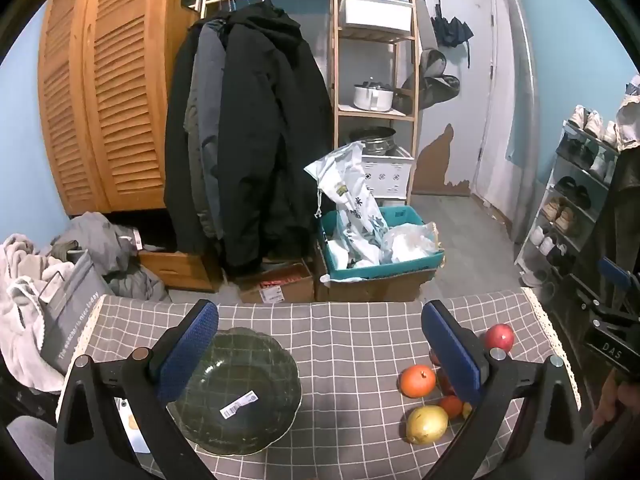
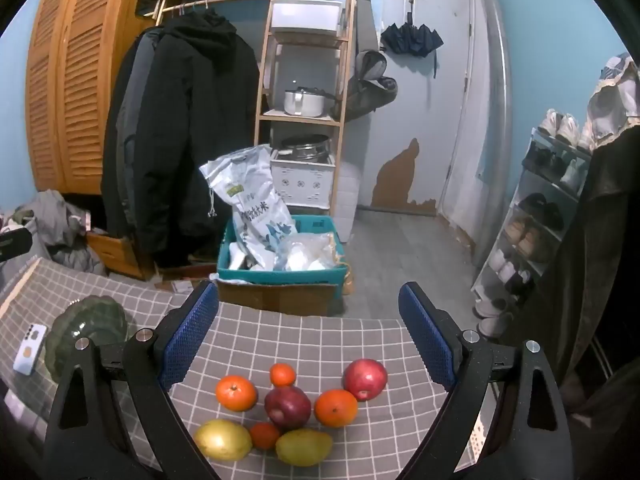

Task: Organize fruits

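A dark green glass bowl sits empty on the checked tablecloth, under my left gripper, which stands open with nothing between its fingers. To its right lies a cluster of fruit. In the right wrist view I see a red apple, a dark red apple, oranges, small tangerines, and two yellow-green mangoes. My right gripper hovers open above the fruit, touching none. The bowl lies left of it.
A white phone lies left of the bowl. Beyond the table's far edge stand a teal crate of bags on cardboard boxes, hanging coats, a wooden shelf and a shoe rack.
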Demonstrator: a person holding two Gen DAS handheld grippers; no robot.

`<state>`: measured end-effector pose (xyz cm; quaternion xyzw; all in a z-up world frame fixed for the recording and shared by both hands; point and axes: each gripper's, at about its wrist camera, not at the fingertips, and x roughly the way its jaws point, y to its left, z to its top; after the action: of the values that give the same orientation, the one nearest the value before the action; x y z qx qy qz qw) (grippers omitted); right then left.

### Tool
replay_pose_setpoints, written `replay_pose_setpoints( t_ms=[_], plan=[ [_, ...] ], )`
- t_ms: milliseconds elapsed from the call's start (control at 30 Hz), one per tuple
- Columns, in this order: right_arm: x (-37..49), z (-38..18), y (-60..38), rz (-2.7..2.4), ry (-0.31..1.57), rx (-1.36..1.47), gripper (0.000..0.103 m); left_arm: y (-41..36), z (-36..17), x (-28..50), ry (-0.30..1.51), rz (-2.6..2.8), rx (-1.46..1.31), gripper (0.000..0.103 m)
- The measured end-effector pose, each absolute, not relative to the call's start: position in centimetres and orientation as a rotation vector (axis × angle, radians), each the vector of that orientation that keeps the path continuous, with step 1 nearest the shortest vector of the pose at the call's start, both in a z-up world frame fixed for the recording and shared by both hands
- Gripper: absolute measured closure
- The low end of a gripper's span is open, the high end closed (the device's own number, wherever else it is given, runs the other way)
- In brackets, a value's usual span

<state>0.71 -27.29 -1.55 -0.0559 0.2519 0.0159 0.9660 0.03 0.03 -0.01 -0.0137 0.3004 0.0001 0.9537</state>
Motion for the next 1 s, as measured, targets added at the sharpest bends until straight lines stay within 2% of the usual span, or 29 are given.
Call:
replay_pose_setpoints(
  t_ms=[1000],
  plan=[
    [0.69,-1.66,-26.74,0.036,0.513,-0.113,0.013,0.38,0.61,0.22,0.603,-0.002,-0.02,0.001]
  ],
)
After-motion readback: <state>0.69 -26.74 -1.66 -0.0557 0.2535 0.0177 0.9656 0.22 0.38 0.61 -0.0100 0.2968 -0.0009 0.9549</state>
